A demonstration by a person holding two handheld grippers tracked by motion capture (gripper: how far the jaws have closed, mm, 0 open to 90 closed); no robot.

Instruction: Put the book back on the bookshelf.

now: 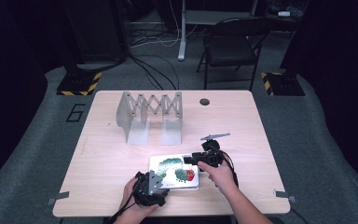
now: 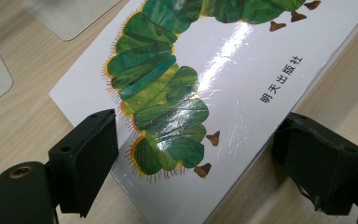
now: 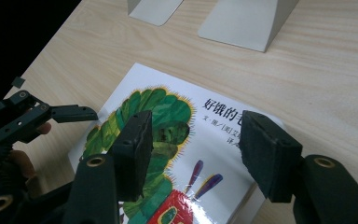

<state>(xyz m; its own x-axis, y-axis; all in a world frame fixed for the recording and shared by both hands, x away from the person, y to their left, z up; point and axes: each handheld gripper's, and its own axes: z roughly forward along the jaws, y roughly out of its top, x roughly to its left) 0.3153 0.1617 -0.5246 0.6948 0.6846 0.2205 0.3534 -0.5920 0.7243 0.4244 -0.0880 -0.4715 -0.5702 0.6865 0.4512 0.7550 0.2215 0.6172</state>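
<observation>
The picture book (image 1: 175,171) is lying flat near the front edge of the tabletop (image 1: 102,154), its caterpillar cover facing up. The left tongs (image 1: 161,183) are sitting at its near left corner, spread wide, with that corner lying between the jaws and the pads not pressing on it. The right tongs (image 1: 186,159) are hovering at its far right corner, also spread and gripping nothing. Farther back, a metal book rack (image 1: 150,115) is standing well apart from the book.

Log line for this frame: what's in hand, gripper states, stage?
object: book flat on table | left gripper: open, straddling book corner | right gripper: open, over book edge | stage: not lifted
</observation>
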